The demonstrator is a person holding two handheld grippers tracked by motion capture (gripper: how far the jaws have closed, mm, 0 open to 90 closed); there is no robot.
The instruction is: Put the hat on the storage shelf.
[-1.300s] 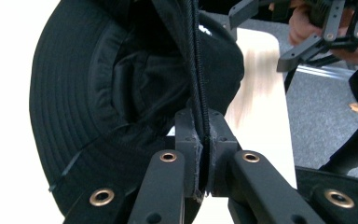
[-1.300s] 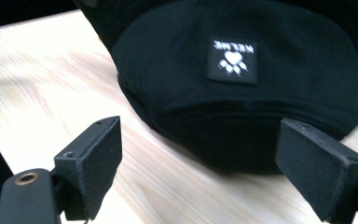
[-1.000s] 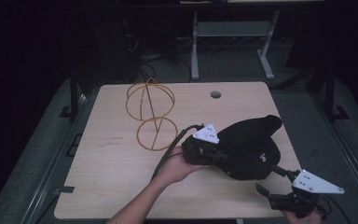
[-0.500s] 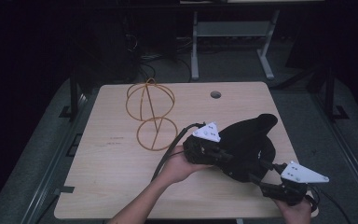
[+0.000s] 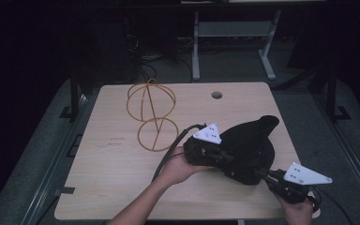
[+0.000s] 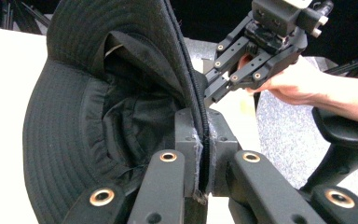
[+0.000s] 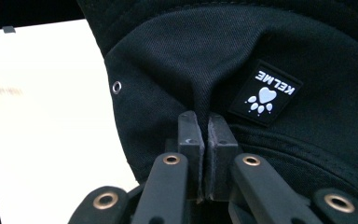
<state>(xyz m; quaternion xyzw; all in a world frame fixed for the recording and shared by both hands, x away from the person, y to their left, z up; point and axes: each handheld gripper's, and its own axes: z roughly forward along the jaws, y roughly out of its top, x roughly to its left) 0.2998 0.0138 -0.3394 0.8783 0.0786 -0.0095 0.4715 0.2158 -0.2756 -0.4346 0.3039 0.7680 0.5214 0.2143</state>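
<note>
Hat: a black fabric bucket hat (image 5: pixel 251 147) with a stitched brim lies on the right half of the pale wooden bench (image 5: pixel 122 187), held between the two tongs.
Hat details: in the right gripper view the cloth shows a small metal eyelet (image 7: pixel 116 87) and a black patch (image 7: pixel 265 93) with a white paw print and the word KELME, seen upside down.
Left tongs: the left tongs (image 6: pixel 203 154) are pressed together on the hat's brim edge, which runs up between the two jaws; the hat's lined inside faces this camera.
Right tongs: the right tongs (image 7: pixel 203 140) are pinched on a fold of the hat's crown cloth, just beside the patch.
Hands: in the high view the left hand (image 5: pixel 180 164) grips its tool at the hat's left side, and the right hand (image 5: pixel 297 211) holds its tool at the bench's near right corner.
Wire frame: an orange wire frame of rings (image 5: pixel 151 115) stands on the bench, left of the hat and apart from it.
Bench hole: a round cable hole (image 5: pixel 216 95) sits near the far edge.
</note>
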